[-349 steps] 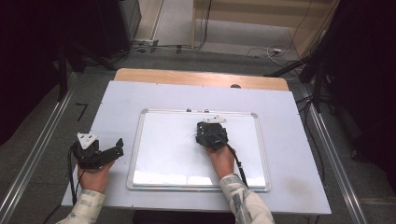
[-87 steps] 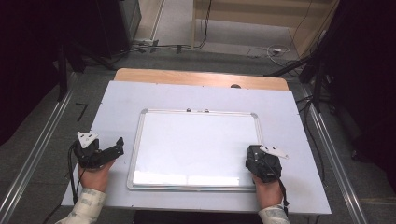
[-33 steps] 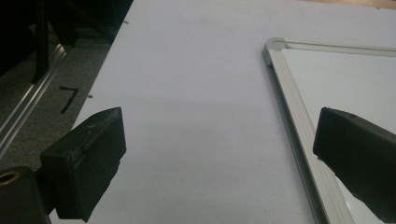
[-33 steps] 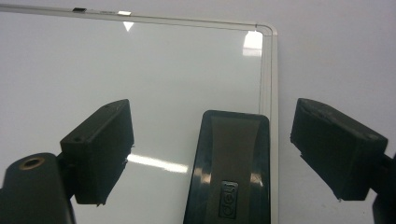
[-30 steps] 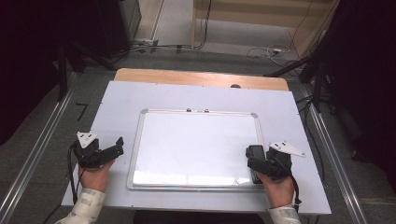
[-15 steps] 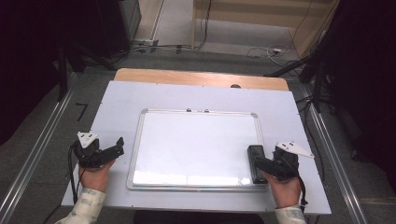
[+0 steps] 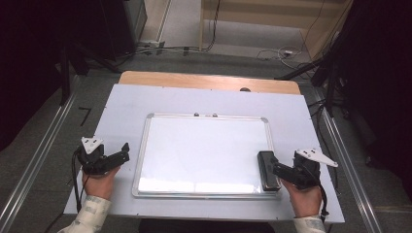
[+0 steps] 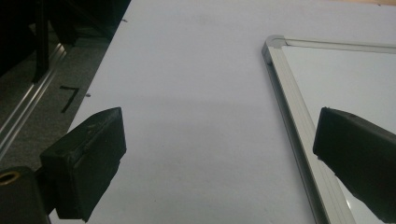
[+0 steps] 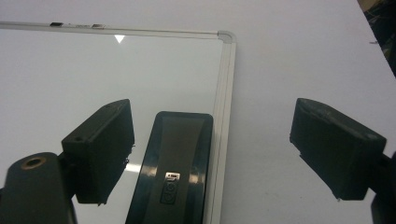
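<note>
The right gripper (image 7: 278,170) sits at the near right corner of the whiteboard (image 7: 204,145), its jaws spread wide and gripping nothing. In the right gripper view, the eraser (image 9: 175,163) lies between those jaws, close beside the left jaw and well apart from the right one. It is a black, flat block with its long side running straight ahead from the jaws. It rests on the whiteboard's (image 9: 93,74) white face, its right edge just beside the metal frame (image 9: 223,102), which also passes up between the jaws. Whether the left jaw touches the eraser cannot be told. Beyond the right jaw lies bare bench (image 9: 303,56).

From the high view the eraser (image 7: 267,169) lies along the right side of the board, directly ahead of the right gripper's jaw tips, with the hand (image 7: 305,200) behind it at the near edge of the bench (image 7: 121,111).

The left gripper (image 7: 121,154) rests on the bench to the left of the board, its jaws also released and wide apart, with nothing between them but bench surface (image 8: 187,93). In the left gripper view the board's left frame (image 8: 289,93) runs forward just inside the right jaw, and the board's corner lies ahead of that jaw. The left jaw is over the bench near its left edge, with dark floor (image 8: 28,84) beyond.
</note>
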